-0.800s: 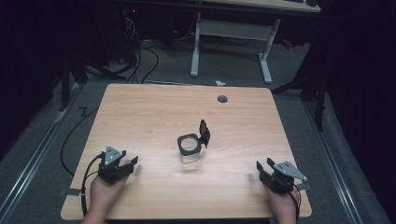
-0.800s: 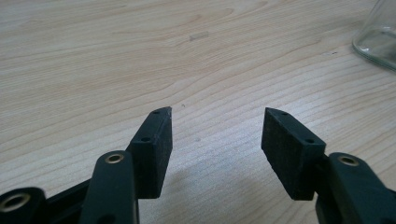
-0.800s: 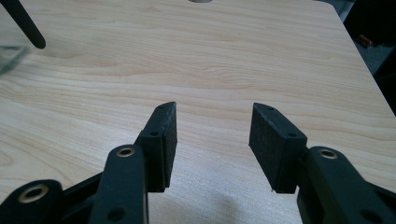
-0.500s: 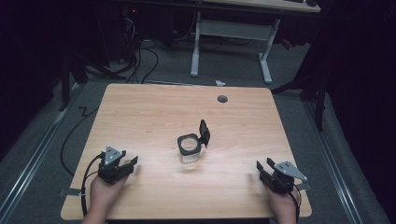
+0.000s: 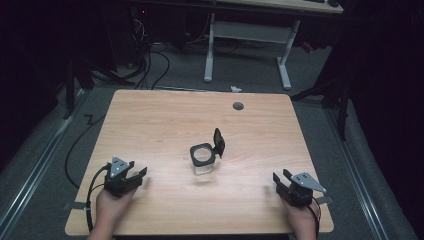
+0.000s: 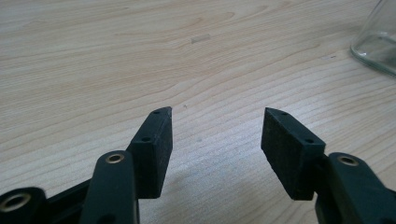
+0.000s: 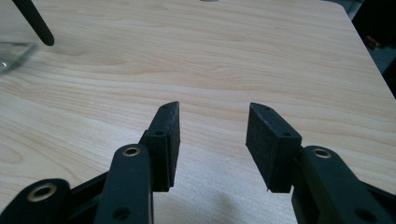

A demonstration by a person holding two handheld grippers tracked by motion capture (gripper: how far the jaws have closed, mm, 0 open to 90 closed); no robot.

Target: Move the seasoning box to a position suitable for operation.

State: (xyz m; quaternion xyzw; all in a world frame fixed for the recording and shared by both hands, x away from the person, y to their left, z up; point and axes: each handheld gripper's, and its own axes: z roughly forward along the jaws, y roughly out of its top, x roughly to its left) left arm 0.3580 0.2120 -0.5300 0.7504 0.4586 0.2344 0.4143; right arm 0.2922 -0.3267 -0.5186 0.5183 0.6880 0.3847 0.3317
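Observation:
A small clear glass jar (image 5: 203,160) stands at the middle of the wooden table (image 5: 165,120), its black hinged lid (image 5: 218,142) flipped up at its right. My left gripper (image 5: 140,176) rests near the front left edge, open, nothing between its jaws. My right gripper (image 5: 280,179) rests near the front right edge, open too. In the left gripper view the gripper (image 6: 215,112) points over bare wood, with the jar's base (image 6: 376,42) at the far right. In the right gripper view the gripper (image 7: 212,106) is open; the jar's edge (image 7: 14,53) and lid (image 7: 33,21) sit at top left.
A round cable hole (image 5: 238,106) lies near the table's far edge. Beyond the table stand a white desk frame (image 5: 250,35) and cables (image 5: 150,60) on the dark floor. A black cable (image 5: 90,192) trails from the left gripper.

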